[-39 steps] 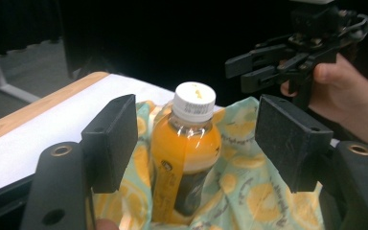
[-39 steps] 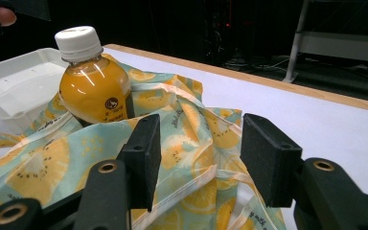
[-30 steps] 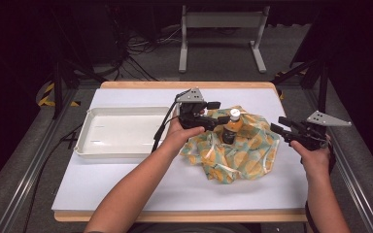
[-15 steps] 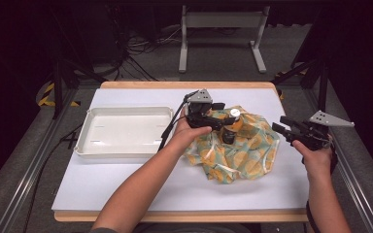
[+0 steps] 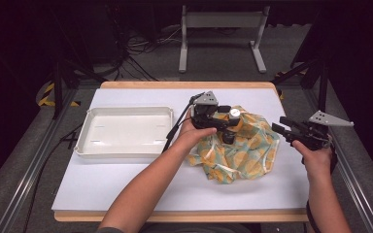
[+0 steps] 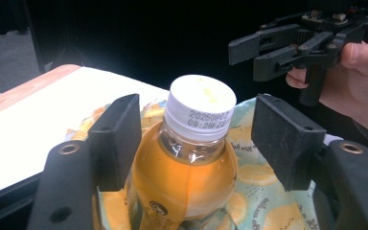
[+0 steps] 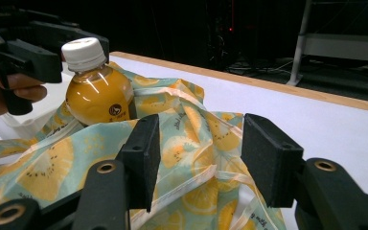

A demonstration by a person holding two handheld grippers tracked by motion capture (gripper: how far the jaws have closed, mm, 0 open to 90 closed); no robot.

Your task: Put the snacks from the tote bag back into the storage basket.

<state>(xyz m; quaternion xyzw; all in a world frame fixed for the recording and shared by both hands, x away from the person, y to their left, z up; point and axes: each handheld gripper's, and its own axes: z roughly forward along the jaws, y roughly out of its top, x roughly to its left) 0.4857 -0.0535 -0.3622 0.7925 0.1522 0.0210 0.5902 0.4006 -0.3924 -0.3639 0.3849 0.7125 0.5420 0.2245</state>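
Left tongs [image 6: 196,139]: gaping apart, flanking the bottle [image 6: 191,163] neck
Right tongs [image 7: 199,158]: gaping apart, hovering at the bag [image 5: 233,150] edge
Tray [image 5: 85,141]: lying apart, left on the table [image 5: 126,184]

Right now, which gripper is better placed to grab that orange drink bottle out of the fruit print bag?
Left. The left gripper has its open jaws either side of the bottle, just below the white cap. The right gripper hangs open beside the bag, away from the bottle.
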